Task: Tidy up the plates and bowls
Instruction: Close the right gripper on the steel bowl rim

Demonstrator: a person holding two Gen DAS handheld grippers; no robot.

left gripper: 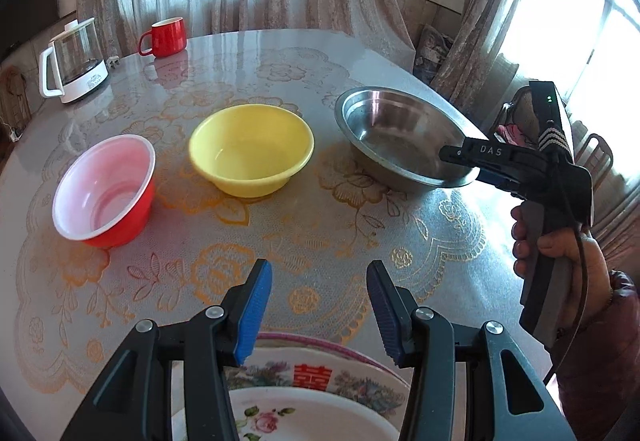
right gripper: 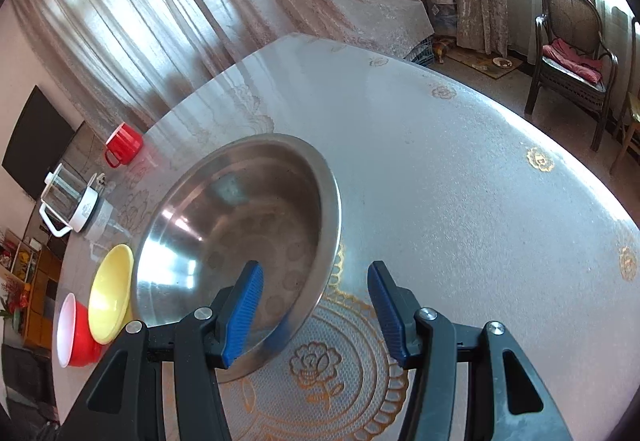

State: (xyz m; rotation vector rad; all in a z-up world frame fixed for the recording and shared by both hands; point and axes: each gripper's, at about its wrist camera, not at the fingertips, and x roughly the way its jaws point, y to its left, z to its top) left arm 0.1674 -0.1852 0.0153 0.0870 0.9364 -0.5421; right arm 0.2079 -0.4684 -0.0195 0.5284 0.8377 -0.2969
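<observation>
Steel first: the round stainless-steel bowl point(right gripper: 240, 241) sits on the lace-patterned surface point(right gripper: 460, 201) and serves as my landmark. Beside it on one side comes the yellow plastic bowl point(left gripper: 251, 149), and beyond that the red bowl with white inside point(left gripper: 103, 193), all three in a row with gaps between them.

Right hand-held gripper point(right gripper: 316, 313): jaws parted and holding nothing. In the right wrist view the left blue pad hangs over the steel bowl's near rim, the right pad over bare surface outside it, so the rim lies between the jaws. I cannot tell whether either pad touches metal.

Left hand-held gripper point(left gripper: 320, 305): jaws parted, nothing between them. It hangs above the stack of flowered ceramic plates point(left gripper: 312, 401) at the near edge of the surface, well apart from the steel bowl.

Judgement: the right hand is the nearer one to the steel bowl. A round bowl has no long axis, so the grip turns on the rim alone: closing would pinch it, for nesting the bowls.
</observation>
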